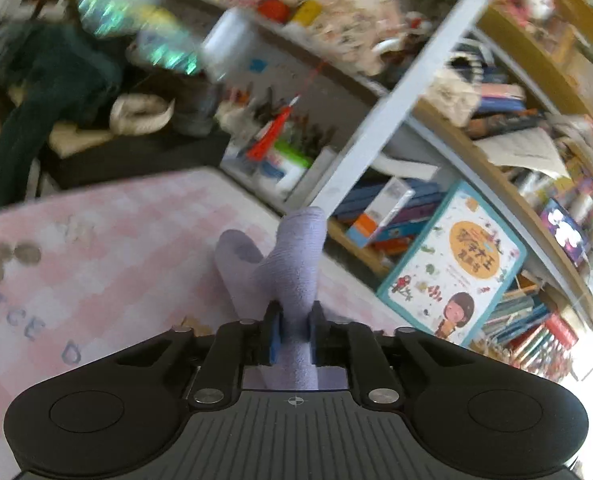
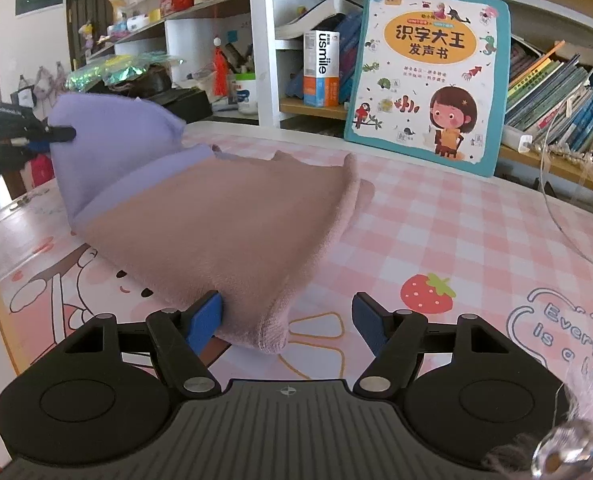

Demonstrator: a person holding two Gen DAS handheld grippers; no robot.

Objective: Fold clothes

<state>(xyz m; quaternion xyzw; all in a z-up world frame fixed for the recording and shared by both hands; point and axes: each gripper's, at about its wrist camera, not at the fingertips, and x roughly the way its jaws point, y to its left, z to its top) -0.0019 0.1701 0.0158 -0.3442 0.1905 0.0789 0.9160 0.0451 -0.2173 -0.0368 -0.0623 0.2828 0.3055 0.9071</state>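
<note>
A small knit garment, lilac at one end [image 2: 108, 148] and dusty pink at the other [image 2: 232, 232], lies stretched over the pink checked table mat [image 2: 436, 220]. My left gripper [image 1: 294, 330] is shut on the lilac end [image 1: 296, 264], which bunches up between its fingers; the same gripper shows at the far left of the right wrist view [image 2: 62, 133], holding that end lifted. My right gripper [image 2: 288, 322] is open, its jaws wide apart, with the pink hem lying between them against the left blue pad [image 2: 206, 320].
A children's book [image 2: 428, 76] leans on the bookshelf [image 2: 556, 80] at the table's far edge. A usmile box [image 2: 320, 68], pen pots and clutter stand behind. A clear cable [image 2: 552, 208] crosses the right side. Dark clothing [image 1: 48, 92] is piled beyond the table.
</note>
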